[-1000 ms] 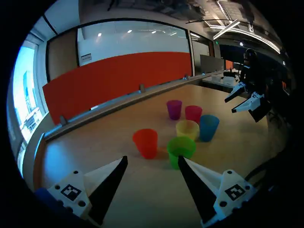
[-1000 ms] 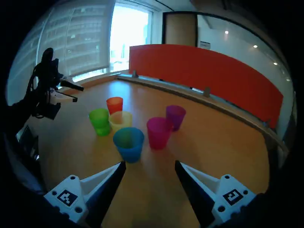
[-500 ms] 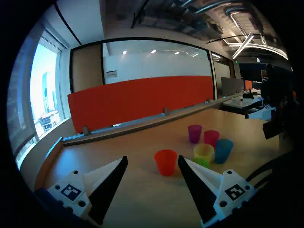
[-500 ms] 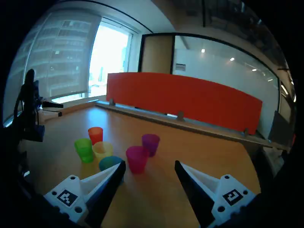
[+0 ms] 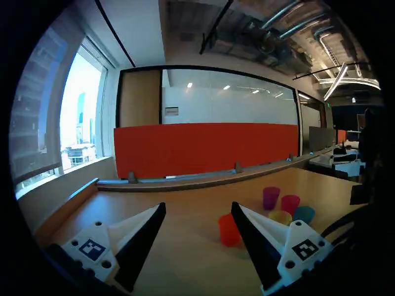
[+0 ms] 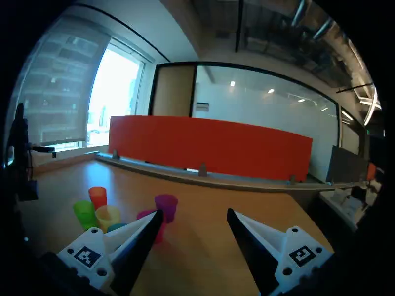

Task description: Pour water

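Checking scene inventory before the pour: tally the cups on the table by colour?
orange cup: 1
green cup: 1
yellow cup: 1
blue cup: 1
pink cup: 1
purple cup: 1
Total: 6 cups

Both views have swung upward, dropping the cups point(image 5: 270, 197) low behind the left gripper point(image 5: 197, 204) and right gripper point(image 6: 194, 211).

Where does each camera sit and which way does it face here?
Left gripper view: on the left tongs, low over the table, facing the orange partition; own open fingers below, cups lower right.
Right gripper view: on the right tongs, facing that partition; own open fingers below, cups lower left.
Shared: partition, table, cups.
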